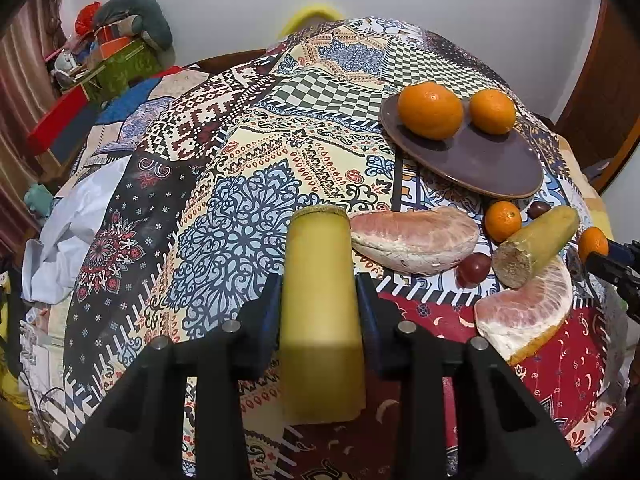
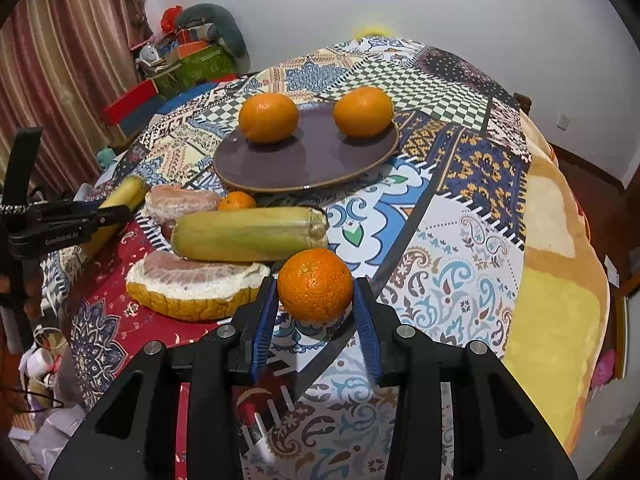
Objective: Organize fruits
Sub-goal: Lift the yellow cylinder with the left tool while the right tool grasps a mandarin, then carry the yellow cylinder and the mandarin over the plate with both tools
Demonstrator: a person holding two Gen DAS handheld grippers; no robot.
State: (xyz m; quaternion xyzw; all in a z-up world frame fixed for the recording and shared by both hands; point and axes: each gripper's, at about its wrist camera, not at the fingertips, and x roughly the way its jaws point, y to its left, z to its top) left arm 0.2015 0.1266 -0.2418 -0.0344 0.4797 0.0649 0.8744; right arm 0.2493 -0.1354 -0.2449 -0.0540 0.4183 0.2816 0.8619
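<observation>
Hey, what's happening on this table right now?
A person is sorting fruit with two handheld tools. The left tool grips a yellow-green cane piece; the right tool is closed on a small orange. Two oranges already sit on the brown plate; pomelo wedges lie on the cloth.

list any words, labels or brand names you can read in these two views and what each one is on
"GenRobot.AI": white print on the side of the left gripper, seen from the right wrist view.
Nothing else is readable: the tablecloth carries only patterns, and the boxes on the cluttered shelf at the back are too small and blurred to show any lettering.
</observation>
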